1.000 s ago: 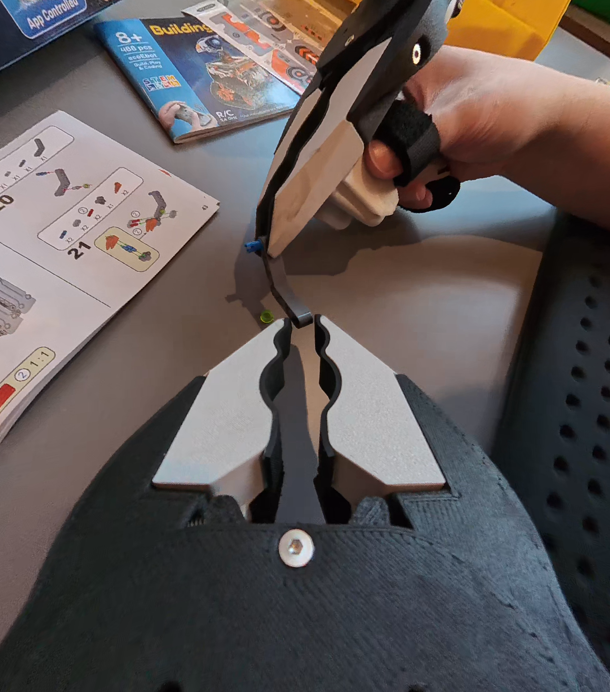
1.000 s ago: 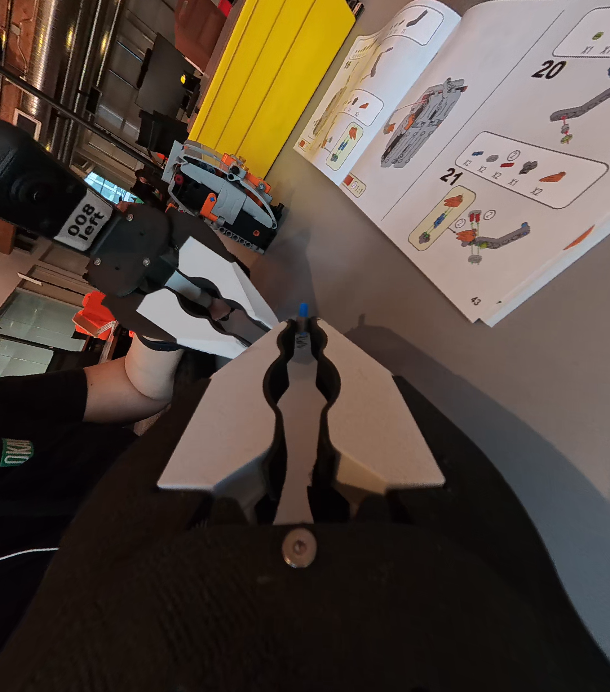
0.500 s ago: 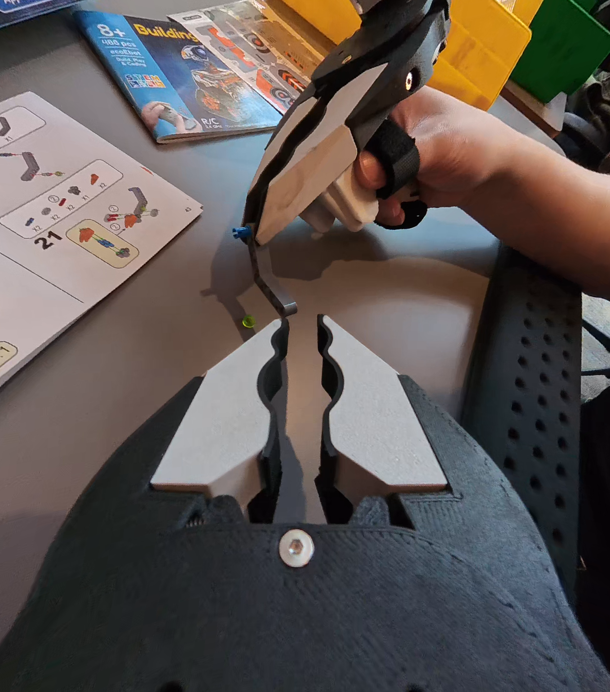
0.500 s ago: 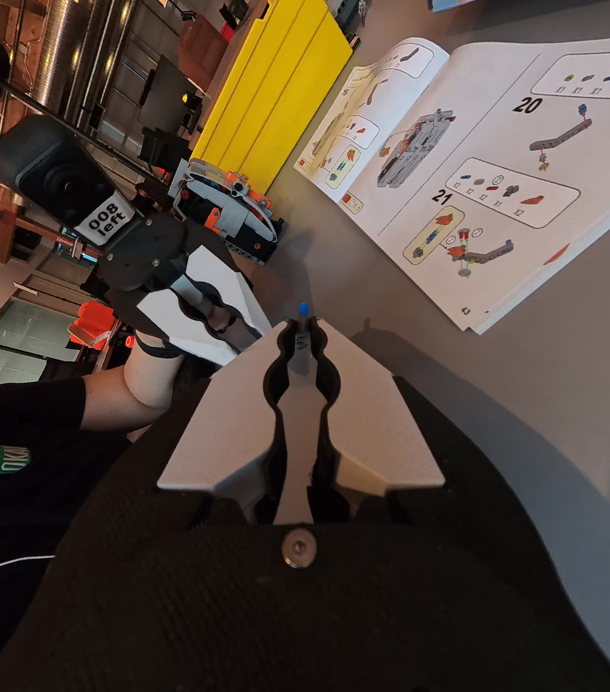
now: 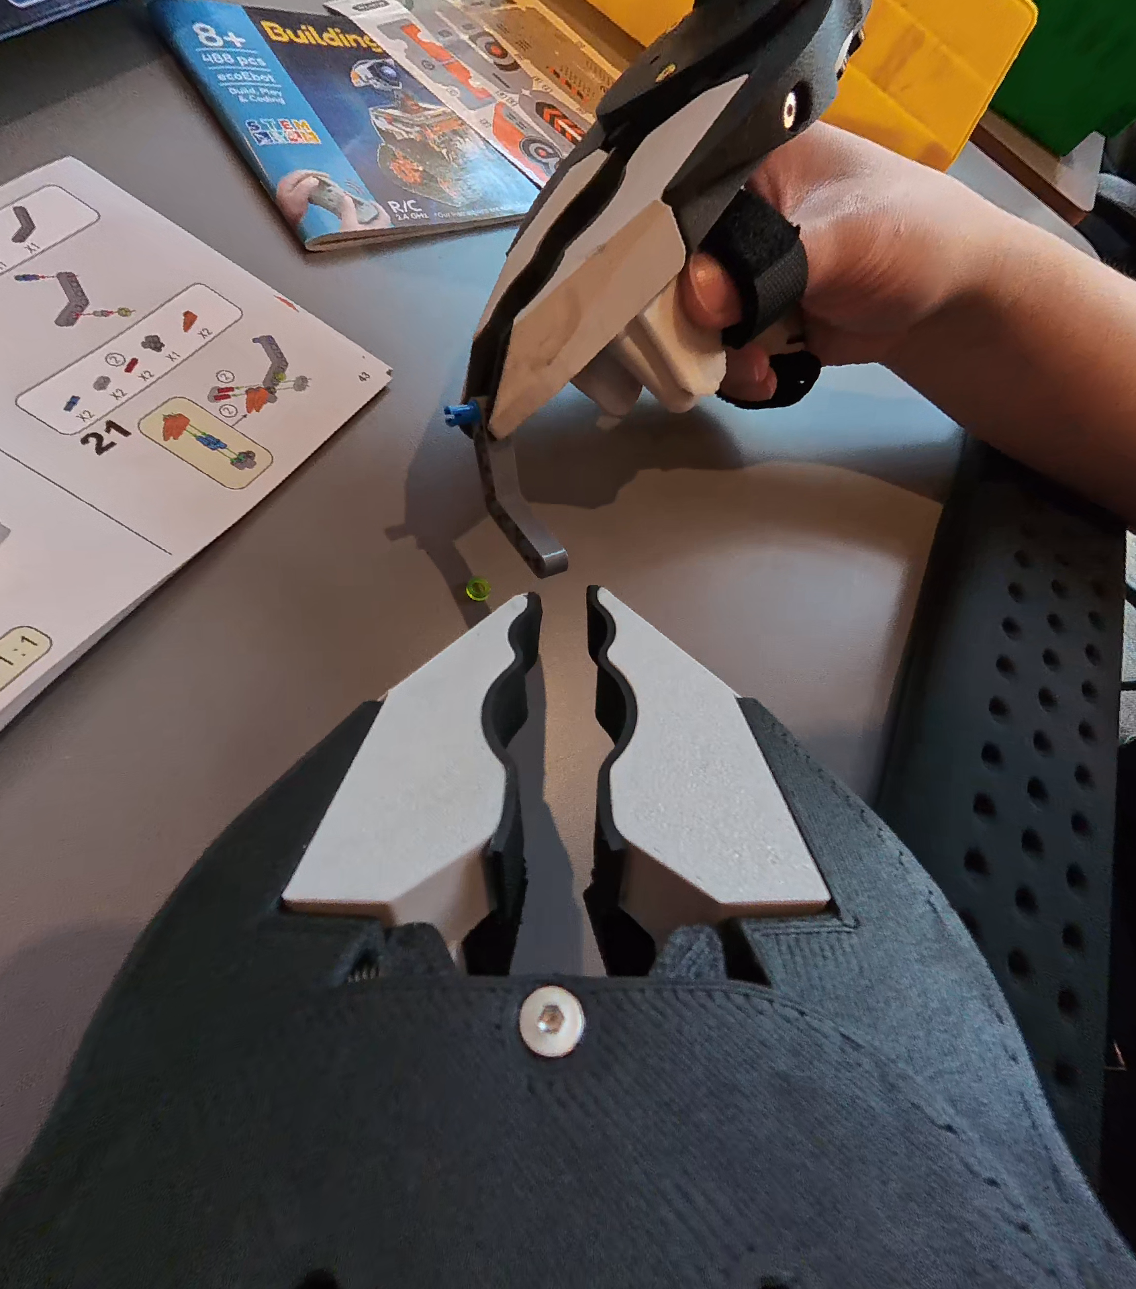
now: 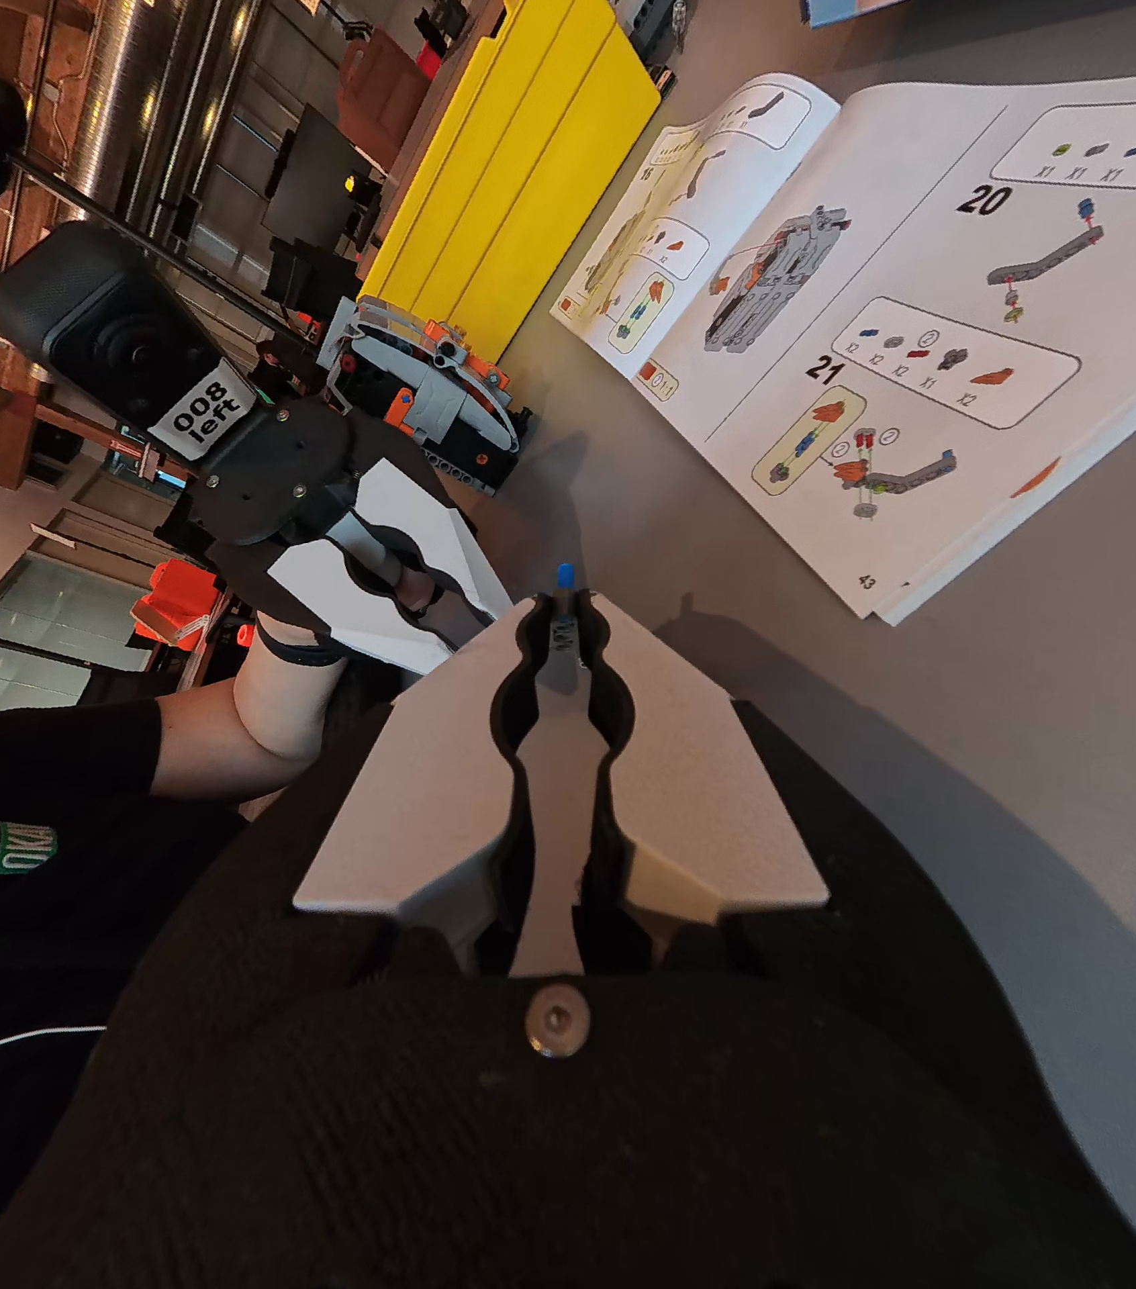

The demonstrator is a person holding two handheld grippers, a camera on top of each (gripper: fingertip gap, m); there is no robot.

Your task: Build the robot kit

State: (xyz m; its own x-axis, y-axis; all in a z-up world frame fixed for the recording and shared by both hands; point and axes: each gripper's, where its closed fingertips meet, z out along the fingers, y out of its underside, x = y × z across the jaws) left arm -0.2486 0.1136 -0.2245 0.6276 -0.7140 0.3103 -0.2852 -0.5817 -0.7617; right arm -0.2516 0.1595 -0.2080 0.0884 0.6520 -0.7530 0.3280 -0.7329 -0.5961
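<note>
My right gripper (image 6: pixel 564 600) is shut on the upper end of a grey bent beam (image 6: pixel 564 642) with a blue pin (image 6: pixel 565 575) sticking out past the tips. In the left wrist view the right gripper (image 5: pixel 481 425) holds the beam (image 5: pixel 516 502) hanging over the grey table (image 5: pixel 725 558), blue pin (image 5: pixel 459 414) on top. My left gripper (image 5: pixel 562 600) is slightly open and empty, its tips just short of the beam's lower end. A small green round piece (image 5: pixel 478 588) lies on the table beside my left fingertip. The left gripper (image 6: pixel 478 628) also shows in the right wrist view.
An open instruction booklet (image 5: pixel 98 418) lies at the left, also in the right wrist view (image 6: pixel 900 314). A blue booklet (image 5: pixel 342 139) lies behind it. Yellow bins (image 5: pixel 935 70) and a green bin (image 5: pixel 1109 56) stand at the back. A grey-orange model (image 6: pixel 433 404) stands by yellow bins (image 6: pixel 516 174). A black perforated chair part (image 5: pixel 1039 697) is at the right. Some 5 centimetres of space lies between my two pairs of fingers.
The beam's lower end was at my left fingertips a second ago; now it hangs just ahead of them. The right gripper still holds the beam.
</note>
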